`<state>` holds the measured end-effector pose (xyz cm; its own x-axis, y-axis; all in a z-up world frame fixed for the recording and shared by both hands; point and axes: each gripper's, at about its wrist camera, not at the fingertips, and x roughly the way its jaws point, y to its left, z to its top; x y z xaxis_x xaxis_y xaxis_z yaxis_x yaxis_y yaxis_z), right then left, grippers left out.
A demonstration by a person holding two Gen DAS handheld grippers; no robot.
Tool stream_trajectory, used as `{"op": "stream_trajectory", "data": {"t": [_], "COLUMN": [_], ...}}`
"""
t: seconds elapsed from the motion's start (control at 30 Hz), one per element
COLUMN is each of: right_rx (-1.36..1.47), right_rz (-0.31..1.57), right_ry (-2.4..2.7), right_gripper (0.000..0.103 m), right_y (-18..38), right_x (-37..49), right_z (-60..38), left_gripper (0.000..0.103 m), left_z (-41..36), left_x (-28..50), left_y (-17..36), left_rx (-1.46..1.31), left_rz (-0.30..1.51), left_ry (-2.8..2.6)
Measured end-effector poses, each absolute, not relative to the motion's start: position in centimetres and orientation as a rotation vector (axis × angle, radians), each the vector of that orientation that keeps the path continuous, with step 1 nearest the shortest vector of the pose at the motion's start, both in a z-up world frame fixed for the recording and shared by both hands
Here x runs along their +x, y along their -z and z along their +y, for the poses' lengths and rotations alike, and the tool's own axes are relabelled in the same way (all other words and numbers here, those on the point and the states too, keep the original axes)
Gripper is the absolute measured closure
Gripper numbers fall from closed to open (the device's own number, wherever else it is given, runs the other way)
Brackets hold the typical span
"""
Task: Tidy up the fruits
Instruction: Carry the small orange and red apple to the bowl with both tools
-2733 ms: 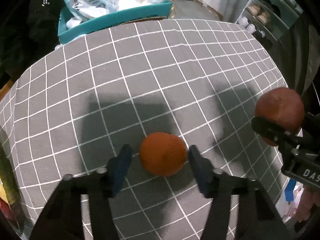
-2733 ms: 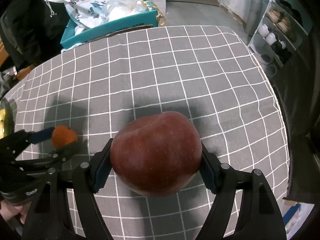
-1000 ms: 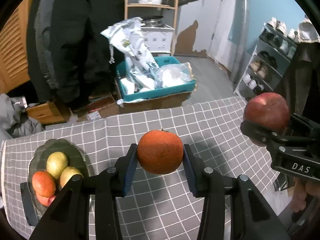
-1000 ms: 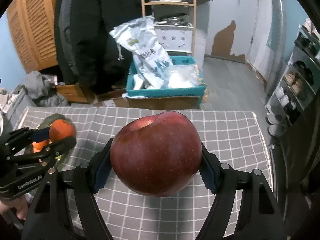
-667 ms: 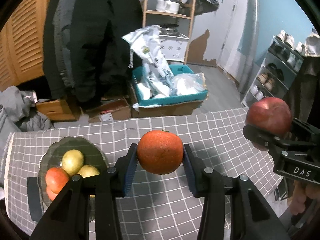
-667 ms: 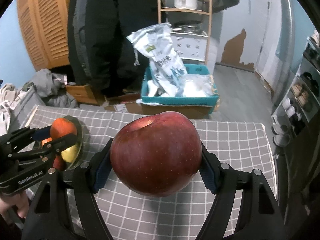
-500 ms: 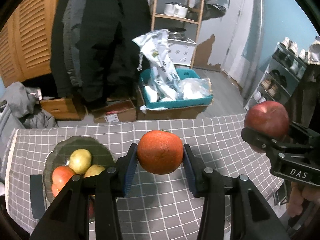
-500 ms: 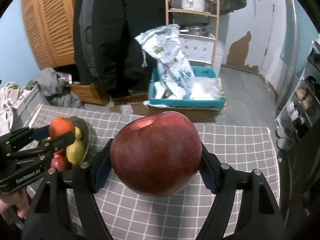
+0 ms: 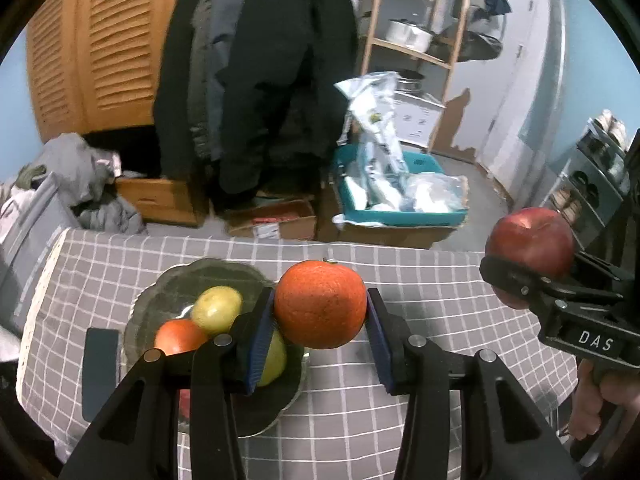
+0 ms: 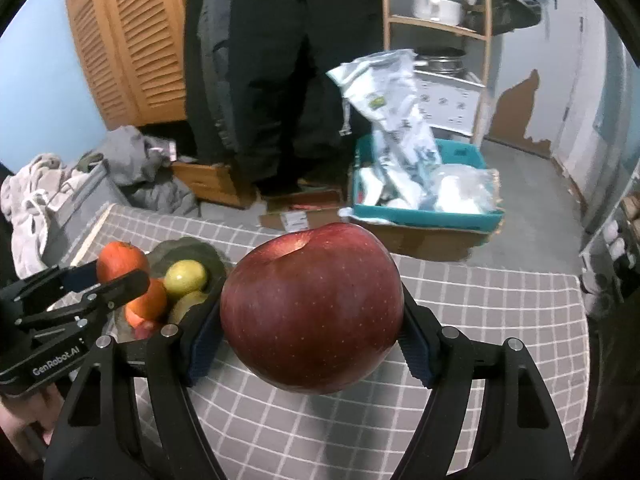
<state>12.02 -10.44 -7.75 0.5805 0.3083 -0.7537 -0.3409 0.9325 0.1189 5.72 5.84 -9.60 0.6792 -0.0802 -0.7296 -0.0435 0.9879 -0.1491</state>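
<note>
While an orange [image 9: 320,304] is clamped across its middle by the left gripper [image 9: 321,330] above the fruit plate [image 9: 168,282] at 9 o'clock, a heavier, smooth, bruisable apple [image 10: 311,313] is pinched likewise in the right gripper [image 10: 312,344].

We read white "DAS" on black body of right tongs [image 9: 529,276], at 4 o'clock in left wrist view. We read white "GenRobot.AI" on black body of left tongs [image 10: 116,272], at 8 o'clock in right wrist view. Print on white bags [image 10: 394,120] in teal bin too blurred for us to read.
</note>
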Motion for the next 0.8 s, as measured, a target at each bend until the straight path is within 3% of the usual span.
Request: {"op": "stream_trajectory", "data": {"t": [0.8], "right_rx": [-0.060], "right_rz": [1.010], "right_ry": [-0.514], "right_gripper": [0.027], "right_y": [14.6], "right_x": [16.1], "right_z": [-0.1], "left_gripper": [0.058], "left_z": [13.4], "left_x": [6.2], "left_y": [19.2], "left_rx": [-0.286], "left_rz": [1.025], "left_ry": [-0.088]}}
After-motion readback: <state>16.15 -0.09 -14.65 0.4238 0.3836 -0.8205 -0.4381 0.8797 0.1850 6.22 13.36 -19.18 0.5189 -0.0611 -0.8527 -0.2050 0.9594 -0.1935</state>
